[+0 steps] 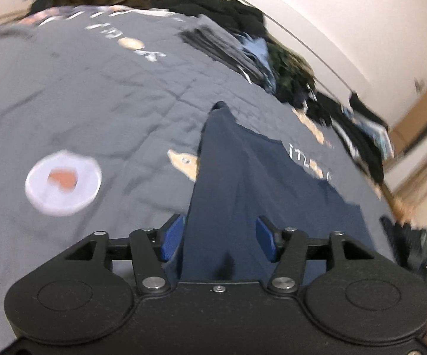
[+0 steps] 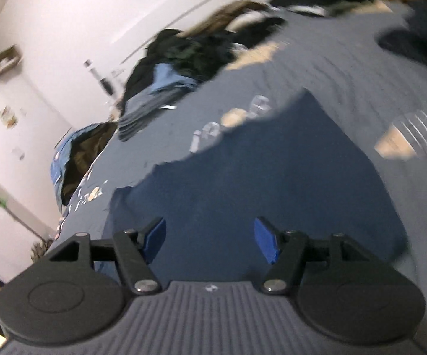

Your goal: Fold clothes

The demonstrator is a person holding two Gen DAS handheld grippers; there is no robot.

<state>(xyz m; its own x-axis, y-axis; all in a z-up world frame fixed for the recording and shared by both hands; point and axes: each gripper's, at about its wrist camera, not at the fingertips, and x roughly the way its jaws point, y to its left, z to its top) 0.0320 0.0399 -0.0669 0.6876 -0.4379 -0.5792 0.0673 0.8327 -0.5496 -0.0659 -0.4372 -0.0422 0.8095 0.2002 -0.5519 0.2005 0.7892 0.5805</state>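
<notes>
With the left gripper [image 1: 219,238] and right gripper [image 2: 210,238] both spread over the navy garment [image 1: 243,183], pinching nothing, smooth the cloth ahead before gripping.

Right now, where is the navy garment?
The navy garment lies on the grey bedspread, running up between the left gripper's open jaws. In the right wrist view it spreads ahead of the right gripper, below the clothes pile.

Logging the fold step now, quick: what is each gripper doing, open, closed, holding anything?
Left gripper: jaws apart, navy garment between them, pads not pressing it.
Right gripper: open, empty, above the navy garment.
</notes>
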